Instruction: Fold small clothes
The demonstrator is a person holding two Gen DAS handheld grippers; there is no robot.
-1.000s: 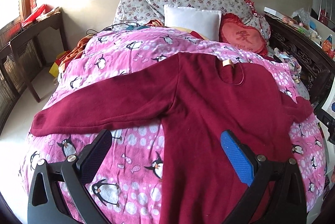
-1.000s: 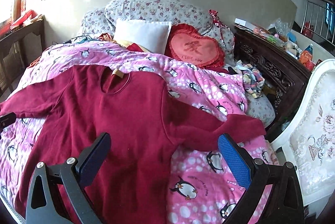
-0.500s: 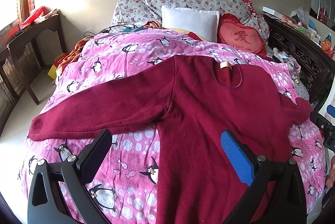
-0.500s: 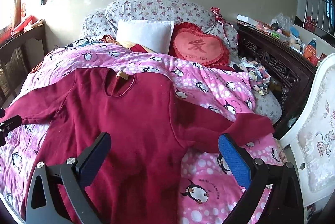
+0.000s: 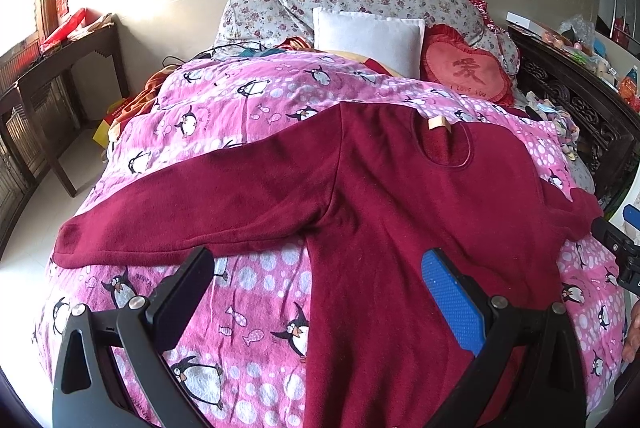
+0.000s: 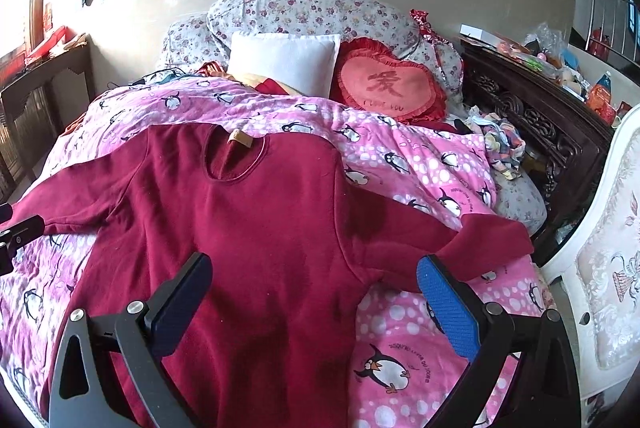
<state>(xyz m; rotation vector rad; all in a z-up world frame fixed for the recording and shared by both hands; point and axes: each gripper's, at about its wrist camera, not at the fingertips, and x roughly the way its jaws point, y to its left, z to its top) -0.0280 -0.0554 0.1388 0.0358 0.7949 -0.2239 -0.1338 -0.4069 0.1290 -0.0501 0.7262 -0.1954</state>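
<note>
Both tools had eased forward toward the dark red sweater [image 5: 400, 211] since a second before; the sweater lay flat, sleeves out, on the pink penguin quilt [image 5: 248, 292] of the bed; the left tool [image 5: 320, 280] hung spread wide over its left underarm, gripping nothing; the right tool [image 6: 316, 284] hung equally spread over its right underarm; the heart cushion [image 6: 388, 85] sat beyond the collar.
</note>
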